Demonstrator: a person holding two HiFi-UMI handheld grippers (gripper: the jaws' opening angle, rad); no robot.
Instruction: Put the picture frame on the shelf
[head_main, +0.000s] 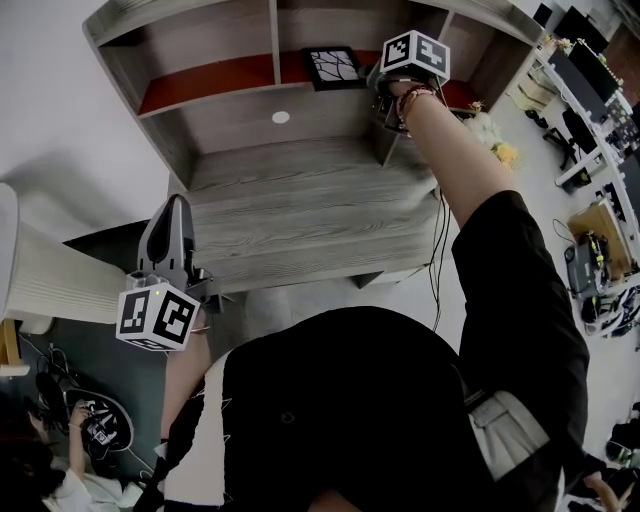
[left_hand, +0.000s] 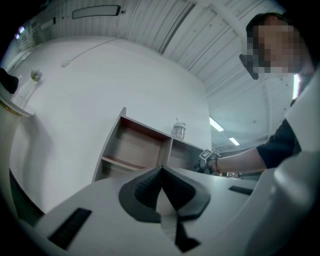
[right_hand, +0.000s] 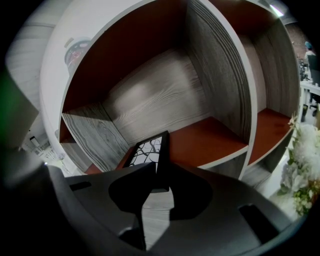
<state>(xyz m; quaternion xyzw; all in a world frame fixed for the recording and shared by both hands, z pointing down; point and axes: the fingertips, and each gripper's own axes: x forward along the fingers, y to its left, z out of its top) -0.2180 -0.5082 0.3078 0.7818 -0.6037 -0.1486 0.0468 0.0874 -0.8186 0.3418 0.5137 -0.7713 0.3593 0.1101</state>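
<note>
At the shelf's (head_main: 205, 88) middle bay, between its two upright dividers, your right gripper (head_main: 378, 88) has its jaws clamped on the picture frame (head_main: 333, 67). The right gripper view confirms it. The right gripper (right_hand: 161, 172) pinches the frame's near lower edge, one jaw over the front face and one behind it. The picture frame (right_hand: 149, 152) is black with a white branch-pattern print, and it stands roughly upright over the shelf's red board (right_hand: 210, 135). The jaws cover the bottom edge, so I can't tell whether it touches the board or sits just above it. Your marker cube (head_main: 415, 53) is level with the shelf's red board, just right of the frame.

Your left gripper (head_main: 178, 205) is well apart from the shelf, low at the front left corner of the desk (head_main: 300, 215) that the shelf stands on. The left gripper view shows the left gripper (left_hand: 160, 170) with its jaws pressed together at the tips and nothing between them. It points toward the shelf (left_hand: 135, 145).

A jar (left_hand: 178, 130) stands on top of the shelf, above the divider. White flowers (right_hand: 302, 160) sit just off the shelf's right end.
</note>
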